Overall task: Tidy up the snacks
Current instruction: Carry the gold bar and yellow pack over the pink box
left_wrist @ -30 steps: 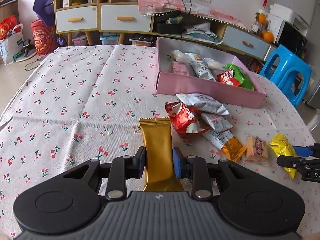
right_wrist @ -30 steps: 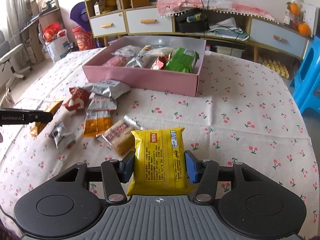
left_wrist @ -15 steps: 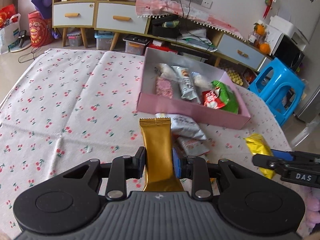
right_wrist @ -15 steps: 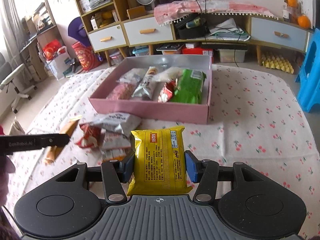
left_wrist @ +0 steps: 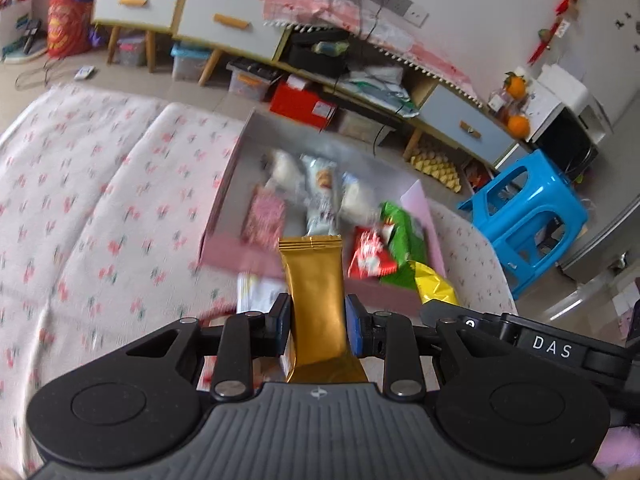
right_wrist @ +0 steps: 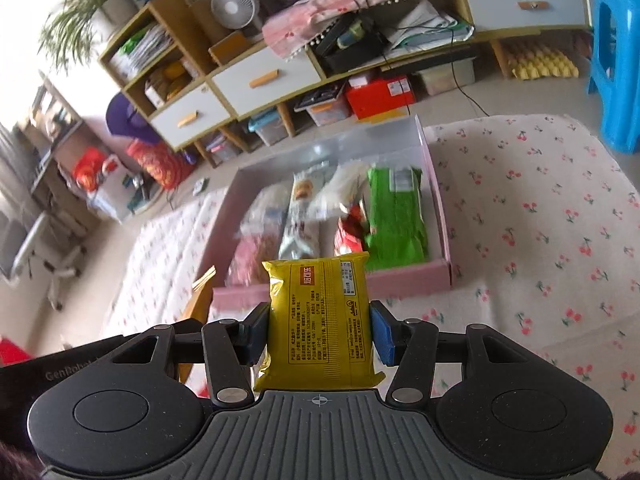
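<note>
My left gripper (left_wrist: 318,322) is shut on a gold snack bar (left_wrist: 316,296), held in the air just before the near wall of the pink box (left_wrist: 230,254). My right gripper (right_wrist: 318,330) is shut on a yellow snack packet (right_wrist: 320,316), held above the box's near wall (right_wrist: 408,280). The box holds several snacks, among them a green packet (right_wrist: 394,216) and a red packet (left_wrist: 370,256). The right gripper and its yellow packet (left_wrist: 434,286) show at the right of the left wrist view. The gold bar (right_wrist: 200,300) shows at the left of the right wrist view.
The box stands on a table with a cherry-print cloth (right_wrist: 540,216). A loose white packet (left_wrist: 256,292) lies on the cloth just before the box. A blue plastic stool (left_wrist: 528,212) stands right of the table. Low cabinets (left_wrist: 192,20) line the far wall.
Both grippers have risen and moved forward toward the pink box with their snacks still held. The loose snacks on the cloth have dropped out of sight below them.
</note>
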Motion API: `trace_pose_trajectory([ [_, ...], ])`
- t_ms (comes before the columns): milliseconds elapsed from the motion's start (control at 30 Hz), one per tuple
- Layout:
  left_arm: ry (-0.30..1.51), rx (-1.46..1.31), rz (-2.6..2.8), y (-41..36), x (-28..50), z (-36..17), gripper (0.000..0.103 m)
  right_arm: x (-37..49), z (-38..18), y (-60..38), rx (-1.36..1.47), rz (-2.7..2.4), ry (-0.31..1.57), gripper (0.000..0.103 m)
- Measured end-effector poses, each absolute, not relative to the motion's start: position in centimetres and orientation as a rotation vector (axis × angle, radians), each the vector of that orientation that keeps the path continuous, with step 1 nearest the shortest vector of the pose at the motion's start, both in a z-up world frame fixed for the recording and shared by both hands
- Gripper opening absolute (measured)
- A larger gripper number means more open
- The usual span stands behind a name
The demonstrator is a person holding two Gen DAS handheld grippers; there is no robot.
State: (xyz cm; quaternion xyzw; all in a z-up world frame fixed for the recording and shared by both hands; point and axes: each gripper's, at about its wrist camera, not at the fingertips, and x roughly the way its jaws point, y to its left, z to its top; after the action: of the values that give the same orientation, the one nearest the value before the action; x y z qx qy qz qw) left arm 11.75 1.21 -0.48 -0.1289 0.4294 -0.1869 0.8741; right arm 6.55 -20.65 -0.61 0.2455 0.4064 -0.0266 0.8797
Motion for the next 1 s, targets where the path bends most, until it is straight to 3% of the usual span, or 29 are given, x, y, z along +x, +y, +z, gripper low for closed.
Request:
trace_pose_trajectory([
  [367, 0.837, -0.265, -0.415, -0.5, 16.7, -1.7, 0.026, 11.4, -1.5, -22.8, 0.624, -0.049, 0.808, 0.051],
  [1000, 0.794, -0.135, -0.443, -1.2, 17.6, -4.1, 0.026, 14.2, -4.2, -23.7, 0.653, -0.059, 0.786, 0.051],
])
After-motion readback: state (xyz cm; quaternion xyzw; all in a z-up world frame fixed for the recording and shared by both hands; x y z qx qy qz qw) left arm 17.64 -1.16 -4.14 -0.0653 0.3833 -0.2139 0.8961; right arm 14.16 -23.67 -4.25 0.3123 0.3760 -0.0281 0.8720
